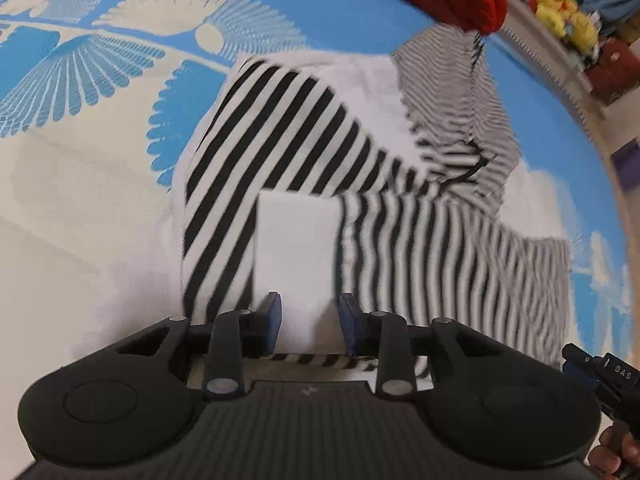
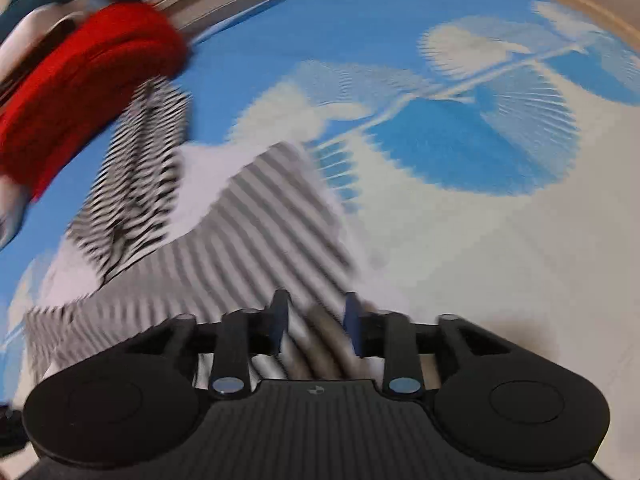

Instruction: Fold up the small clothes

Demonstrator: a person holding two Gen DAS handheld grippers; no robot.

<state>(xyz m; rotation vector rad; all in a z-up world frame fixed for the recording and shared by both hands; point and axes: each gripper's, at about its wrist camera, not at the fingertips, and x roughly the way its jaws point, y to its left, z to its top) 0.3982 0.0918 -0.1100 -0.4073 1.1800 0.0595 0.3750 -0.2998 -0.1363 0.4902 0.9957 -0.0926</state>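
- Left wrist view: the black-and-white striped cotton garment (image 1: 280, 152) lies spread on the blue-and-cream leaf-patterned cloth (image 1: 100, 160) covering the surface I am working over, with a white panel of it (image 1: 298, 248) running in between my left gripper (image 1: 310, 322) fingers. The fingers are part open, and I cannot tell whether the pads press on that panel or only straddle it.
- Right wrist view: my right gripper (image 2: 316, 320) sits over the garment's near edge, fingers part open, striped fabric (image 2: 256, 240) between them. The blur hides whether they bite, so I call the hold unknown.
- Risk, as I judge it: if either pair is only straddling, a lift would drop its corner and the fold would come out skewed. A one-sided pull would drag the whole piece across the cloth.
- Another risk: the finely striped far part (image 1: 472, 120) looks rumpled and could bunch under the fold.
- Only the left view shows the yellow plush toys (image 1: 560, 8) on the far shelf and the person's fingers (image 1: 616, 452) on the other tool at lower right.
- Both show the red knitted item (image 2: 88, 80) at the far edge; the right view shows more of it and more bare cloth to the right.
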